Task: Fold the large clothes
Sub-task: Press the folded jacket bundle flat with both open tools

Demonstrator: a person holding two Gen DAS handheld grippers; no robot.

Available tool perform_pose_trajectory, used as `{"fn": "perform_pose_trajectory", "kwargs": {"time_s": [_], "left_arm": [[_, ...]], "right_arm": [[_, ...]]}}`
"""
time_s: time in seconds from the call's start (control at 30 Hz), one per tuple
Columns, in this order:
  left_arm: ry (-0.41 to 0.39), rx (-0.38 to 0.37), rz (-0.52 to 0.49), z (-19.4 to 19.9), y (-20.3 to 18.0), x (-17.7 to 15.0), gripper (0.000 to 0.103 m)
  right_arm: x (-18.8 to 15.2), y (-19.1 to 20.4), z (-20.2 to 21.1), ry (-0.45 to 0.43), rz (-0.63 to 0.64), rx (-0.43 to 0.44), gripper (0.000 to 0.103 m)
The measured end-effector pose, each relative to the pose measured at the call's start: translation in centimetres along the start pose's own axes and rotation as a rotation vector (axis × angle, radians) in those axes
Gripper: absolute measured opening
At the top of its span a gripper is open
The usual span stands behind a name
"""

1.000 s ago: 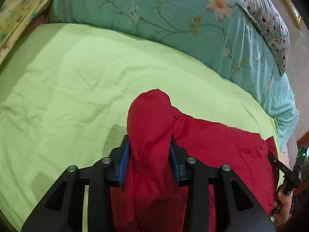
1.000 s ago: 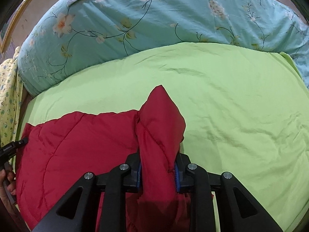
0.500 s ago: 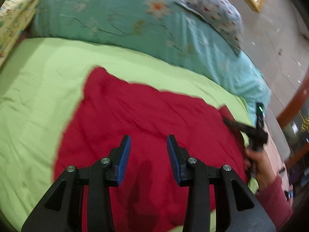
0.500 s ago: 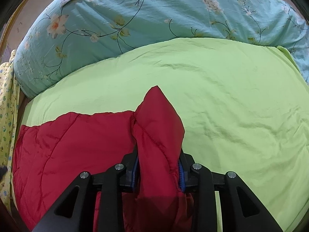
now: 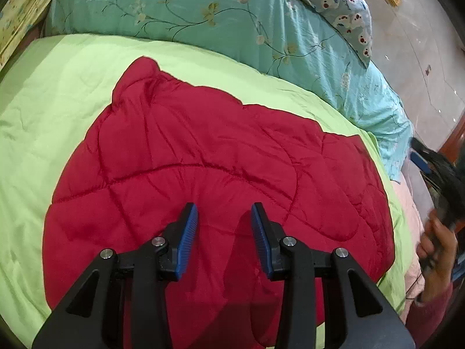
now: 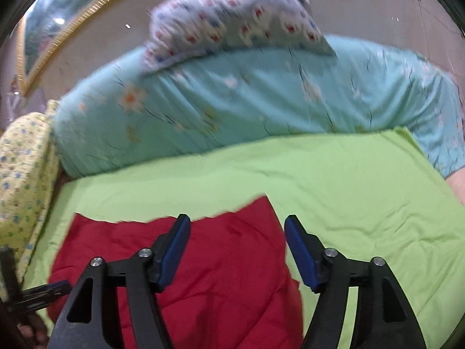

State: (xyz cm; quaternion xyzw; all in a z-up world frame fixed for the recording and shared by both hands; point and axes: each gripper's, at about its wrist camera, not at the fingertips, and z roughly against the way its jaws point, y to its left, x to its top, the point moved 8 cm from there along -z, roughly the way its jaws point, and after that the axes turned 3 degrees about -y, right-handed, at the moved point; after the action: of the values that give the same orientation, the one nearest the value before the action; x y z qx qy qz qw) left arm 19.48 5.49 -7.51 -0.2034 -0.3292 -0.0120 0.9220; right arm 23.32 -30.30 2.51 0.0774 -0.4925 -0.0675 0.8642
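Since the red jacket [image 5: 221, 157] lies spread flat on the green sheet [image 5: 52, 93], neither tool grips it: left gripper [image 5: 223, 218] released, jaws apart above mid-panel; right gripper [image 6: 237, 232] likewise released over the far edge. Likely repositioning for next fold. Right view blurred.

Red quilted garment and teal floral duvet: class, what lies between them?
Only bare lime-green bedsheet separates the red quilted garment from the teal floral duvet, in both wrist views.
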Motion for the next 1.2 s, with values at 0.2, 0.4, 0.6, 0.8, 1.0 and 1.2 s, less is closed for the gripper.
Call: {"fn": "perform_pose_trajectory", "kwargs": {"time_s": [0.2, 0.4, 0.6, 0.8, 1.0, 1.2], "left_arm": [[-0.005, -0.011, 0.020, -0.1, 0.4, -0.4, 0.036], [-0.004, -0.012, 0.023, -0.1, 0.4, -0.5, 0.036], [-0.006, -0.009, 0.042, -0.6, 0.9, -0.4, 0.036], [-0.018, 0.012, 0.053, -1.3, 1.2, -0.3, 0.036], [-0.029, 0.040, 0.060, -1.4, 1.1, -0.7, 0.036], [-0.012, 0.045, 0.069, 0.2, 0.5, -0.6, 0.038]], "right_arm": [[-4.6, 5.3, 1.3, 0.131, 0.013, 0.220, 0.071], [-10.2, 7.9, -2.0, 0.275, 0.074, 0.233, 0.070], [-12.0, 6.5, -5.6, 0.319, 0.121, 0.125, 0.067], [-11.7, 5.7, -7.6, 0.322, 0.102, 0.078, 0.067], [-12.2, 5.1, -7.3, 0.288, 0.072, 0.074, 0.067], [-12.1, 4.9, -7.4, 0.284, 0.066, 0.075, 0.067]]}}
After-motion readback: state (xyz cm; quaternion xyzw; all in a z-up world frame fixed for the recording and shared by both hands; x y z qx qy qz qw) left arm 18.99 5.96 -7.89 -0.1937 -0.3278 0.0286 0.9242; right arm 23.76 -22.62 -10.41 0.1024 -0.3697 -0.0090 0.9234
